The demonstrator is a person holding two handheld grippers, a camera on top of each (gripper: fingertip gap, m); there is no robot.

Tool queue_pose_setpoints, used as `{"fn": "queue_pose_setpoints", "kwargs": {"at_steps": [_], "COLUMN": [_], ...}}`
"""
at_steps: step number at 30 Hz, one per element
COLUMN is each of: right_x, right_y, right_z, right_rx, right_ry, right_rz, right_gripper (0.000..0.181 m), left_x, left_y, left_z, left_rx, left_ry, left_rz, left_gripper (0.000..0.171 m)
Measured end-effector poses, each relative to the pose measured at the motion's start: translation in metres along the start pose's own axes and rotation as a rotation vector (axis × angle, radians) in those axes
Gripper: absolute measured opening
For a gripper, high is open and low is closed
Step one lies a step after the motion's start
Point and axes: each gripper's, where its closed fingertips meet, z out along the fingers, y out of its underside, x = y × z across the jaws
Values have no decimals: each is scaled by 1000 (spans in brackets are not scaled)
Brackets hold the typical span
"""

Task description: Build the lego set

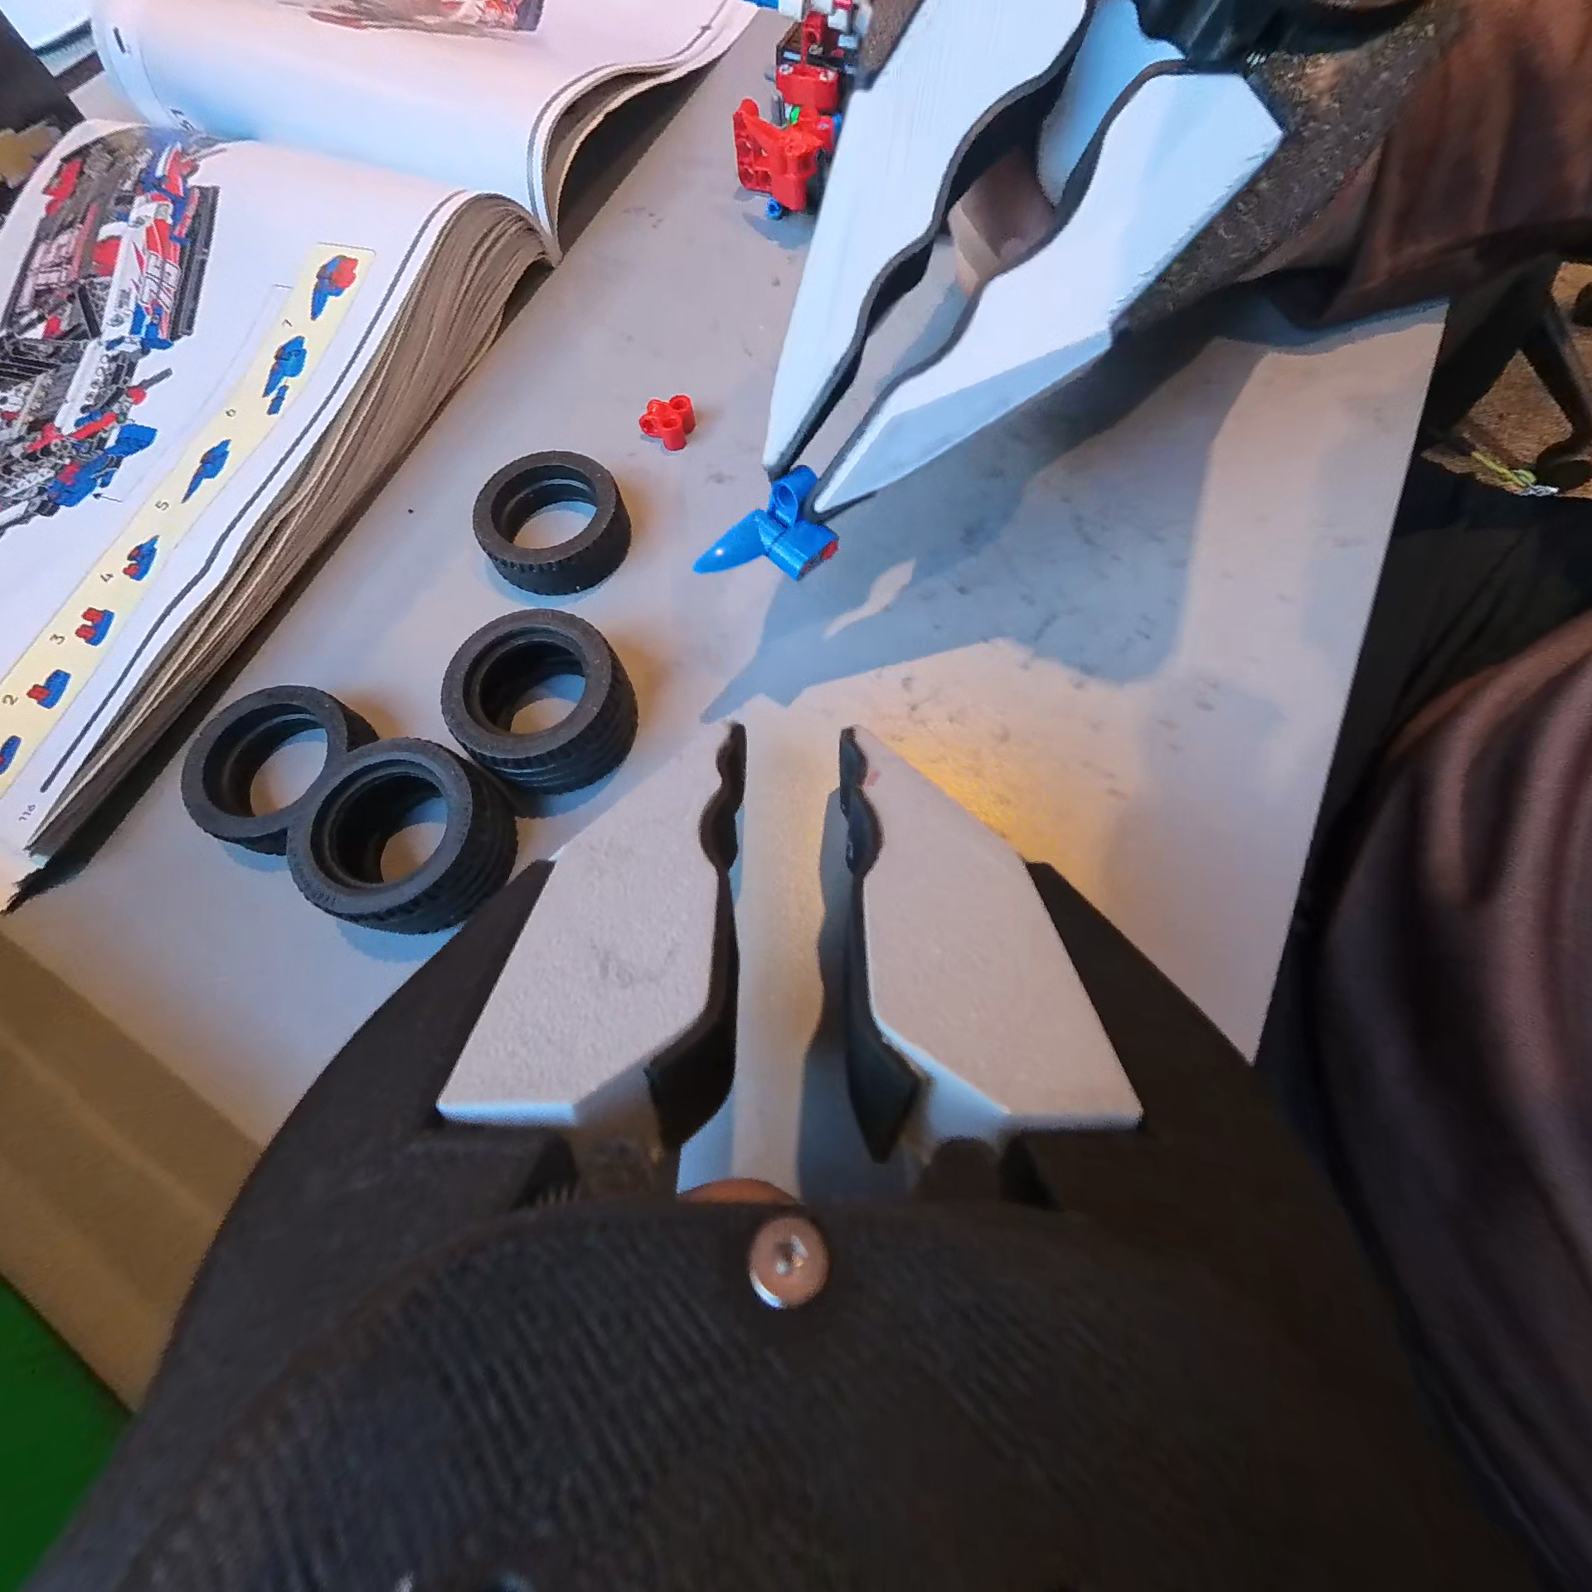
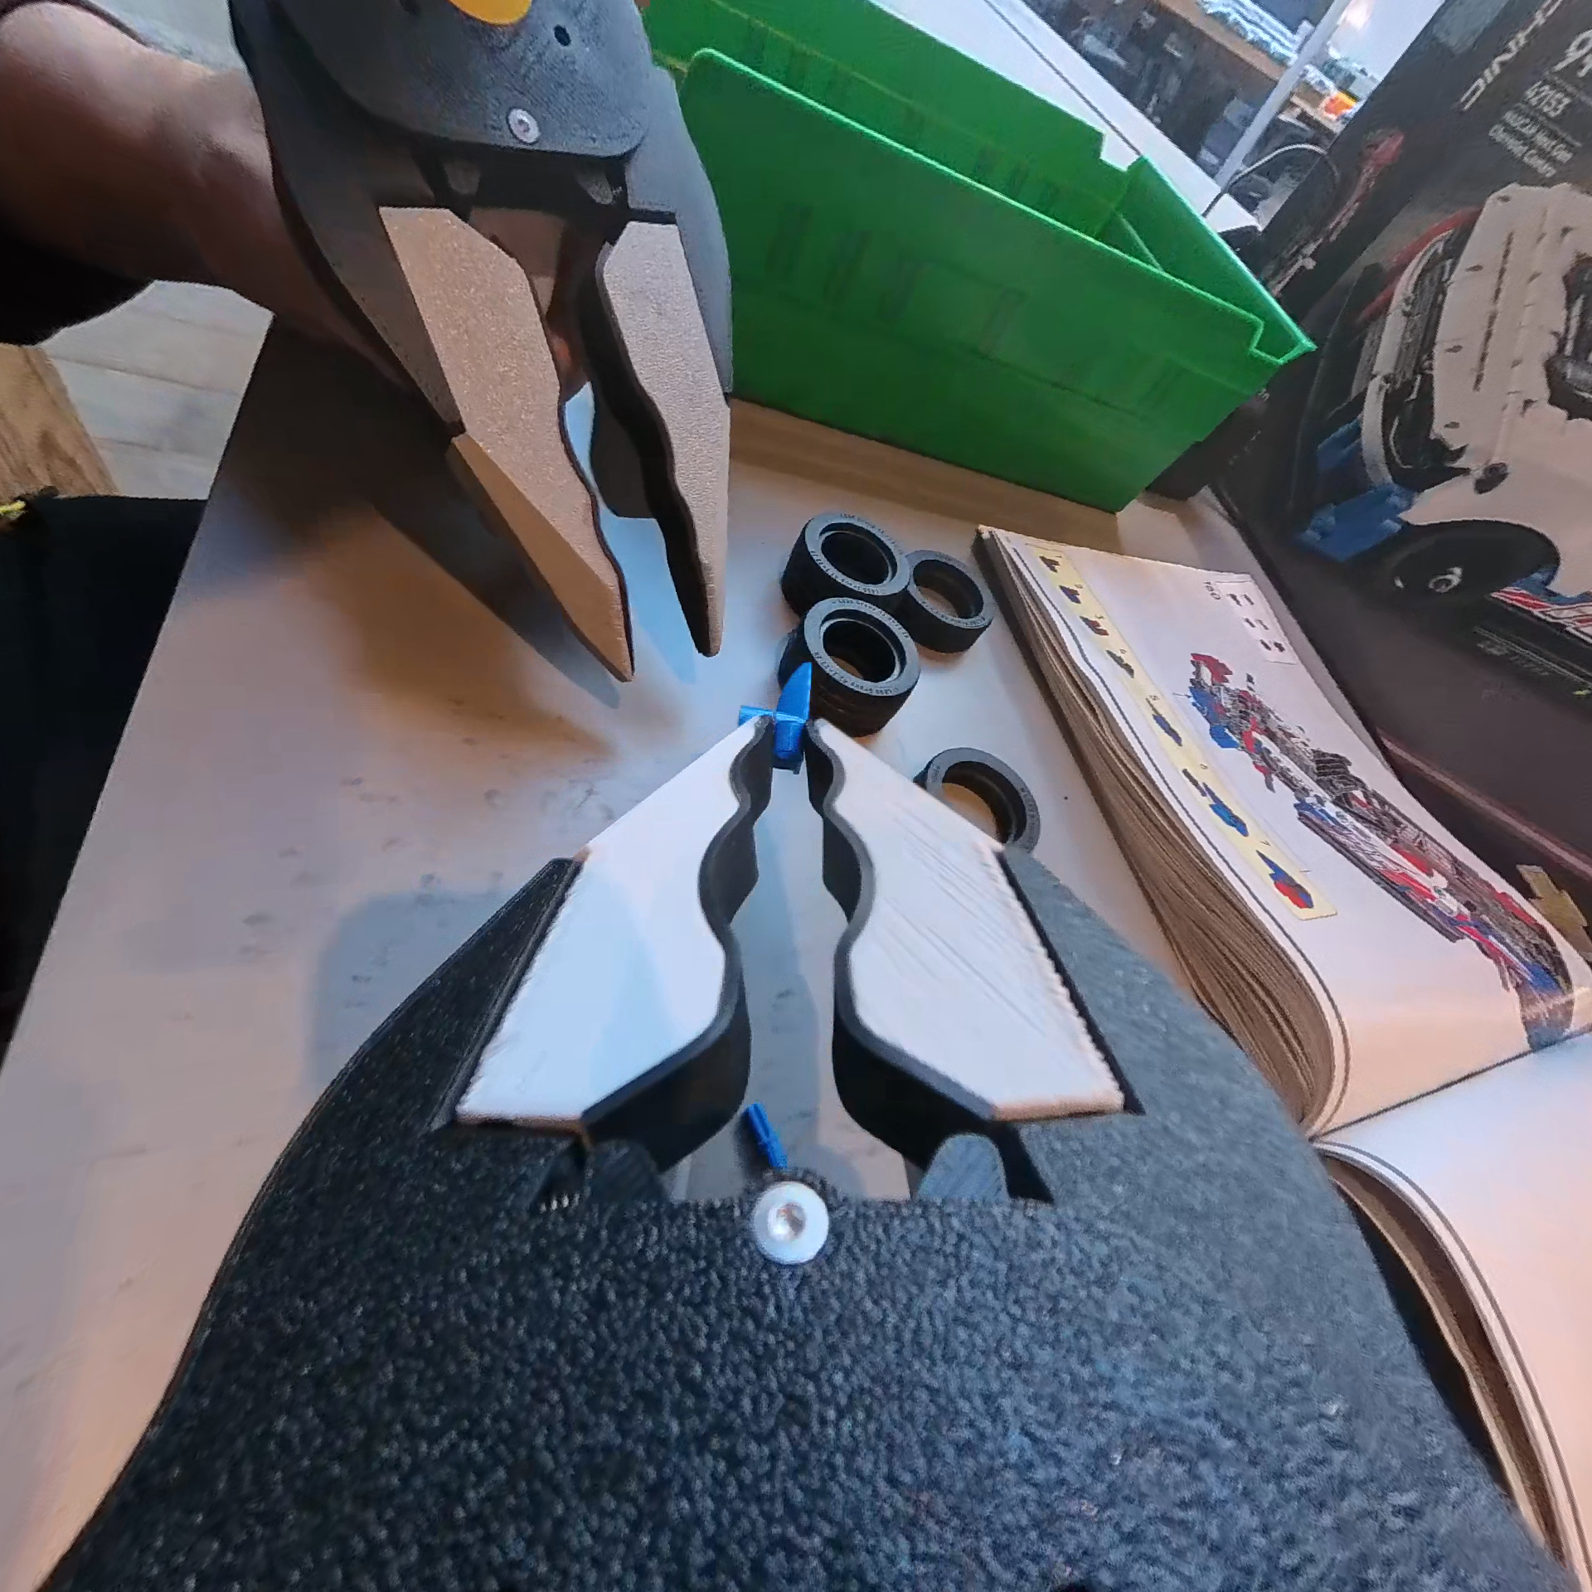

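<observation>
Right wrist view has the right gripper (image 2: 786,732) pinching a small blue lego assembly (image 2: 788,711) at its tips, low over the white table (image 2: 345,775), fingers hiding most of it. Left gripper (image 1: 788,745) hovers nearby, jaws spread and empty, beside black tires (image 1: 538,698); the red build (image 1: 788,142) behind is cut off.

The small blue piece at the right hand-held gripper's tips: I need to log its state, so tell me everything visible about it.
The blue piece is a small glossy plastic assembly: a pointed cone tip, a blocky body with a red spot at its end, and a round holed lug on top. It lies on the grey table, cone pointing toward the tires. The right hand-held gripper pinches the lug between its nearly closed tips.
</observation>
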Motion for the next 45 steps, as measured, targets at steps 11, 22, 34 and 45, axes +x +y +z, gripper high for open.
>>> {"fn": "queue_pose_setpoints", "kwargs": {"at_steps": [11,22,34,45], "right_x": [21,6,8,11], "right_y": [-8,-22,-30,-30], "right_z": [-10,-12,-12,-10], "right_rx": [84,118,95,78], "right_ry": [39,128,294,347], "right_rz": [144,-87,-321,-410], "right_gripper": [7,7,7,7], "left_x": [-11,7,-5,-1], "left_y": [-2,-32,-30,-34], "left_z": [0,-8,-19,-24], "left_rx": [10,205,250,285], "left_ry": [-85,166,143,180], "left_rz": [4,-301,-327,-310], "left_gripper": [20,23,20,20]}}
